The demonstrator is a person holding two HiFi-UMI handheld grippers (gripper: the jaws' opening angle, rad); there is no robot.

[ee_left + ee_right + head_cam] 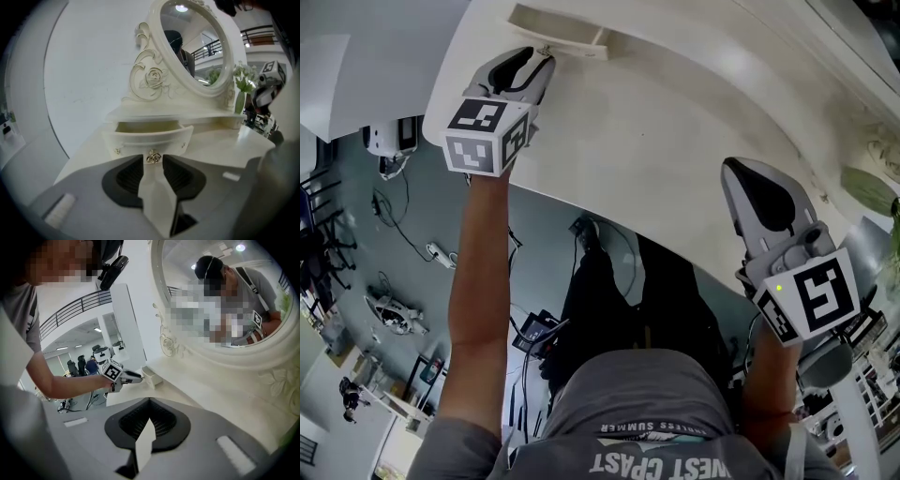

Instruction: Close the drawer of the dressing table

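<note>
Two left fingers (129,176) stand apart, the knob (153,157) of the open drawer (140,139) between their tips; our right fingers (164,423) are closed, empty. Only gripper views show us the mirror (197,42).

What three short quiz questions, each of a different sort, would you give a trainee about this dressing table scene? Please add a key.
1. True or false: the drawer is fully shut.
2. What shows in the gap at the jaw tips of the left gripper? A) a flower B) the drawer's gold knob C) nothing at all
3. Fill in: the jaws of the right gripper are ____ with nothing between them.

Key: 1 false, it stands pulled out; 2 B; 3 shut.
</note>
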